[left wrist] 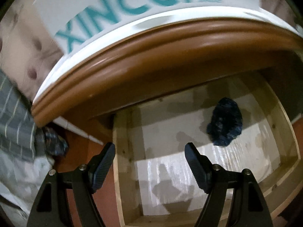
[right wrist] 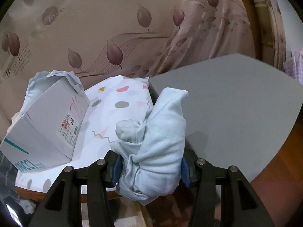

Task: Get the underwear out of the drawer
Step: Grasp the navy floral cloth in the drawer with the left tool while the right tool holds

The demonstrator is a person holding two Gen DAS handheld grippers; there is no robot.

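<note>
The pale blue underwear (right wrist: 157, 145) is a crumpled, soft bundle with a greyer folded band showing at its 9 o'clock side; it is clamped between the fingers of the right gripper (right wrist: 150, 167), whose blue pads (right wrist: 184, 167) press it from both sides, and it stands up out of them above a surface edge. A second piece, dark blue underwear (left wrist: 225, 122), lies bunched on the pale liner of the open wooden drawer (left wrist: 125, 151), toward the drawer's 1 o'clock corner. The left gripper (left wrist: 150, 152) hovers over the drawer with its fingers apart and nothing between them. The drawer is light, knotty wood under a brown moulded surface edge (left wrist: 132, 71). In the right wrist view a grey panel (right wrist: 227, 109) fills the 3 o'clock side, and a white cloth with coloured shapes (right wrist: 117, 102) covers the surface at 10 o'clock. On that cloth sits a grey shoebox (right wrist: 47, 124) with a label reading 38 and teal lettering; the same box (left wrist: 117, 9) looms blurred at 12 o'clock in the left wrist view. Behind hangs a beige sheet printed with leaves (right wrist: 113, 37). Dark crumpled fabric (left wrist: 55, 143) and a grey striped cloth (left wrist: 15, 124) lie at 9 o'clock beside the drawer.
</note>
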